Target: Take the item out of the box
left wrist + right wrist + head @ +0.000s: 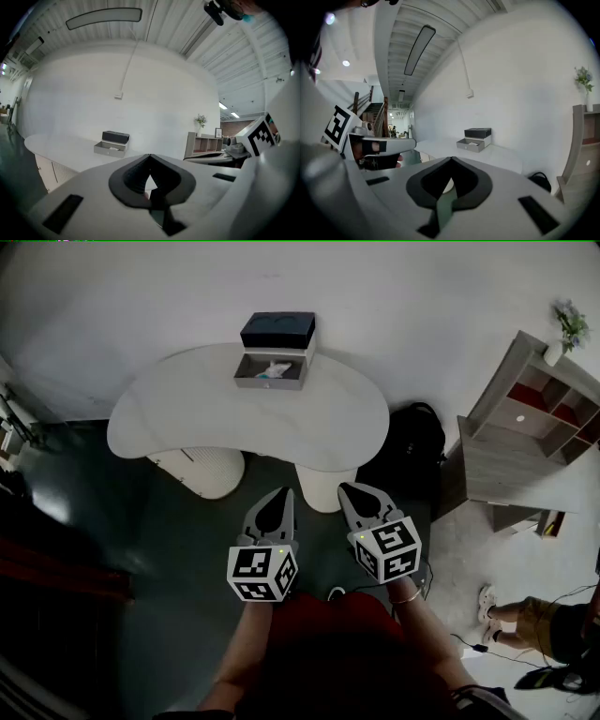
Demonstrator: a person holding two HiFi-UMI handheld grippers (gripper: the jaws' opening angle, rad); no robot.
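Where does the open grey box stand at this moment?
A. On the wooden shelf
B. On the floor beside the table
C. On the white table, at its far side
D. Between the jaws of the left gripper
C: in the head view the box rests on the top of the white table, close to the edge farthest from the person.

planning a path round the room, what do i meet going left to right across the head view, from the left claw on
left claw → right claw → bag → shelf
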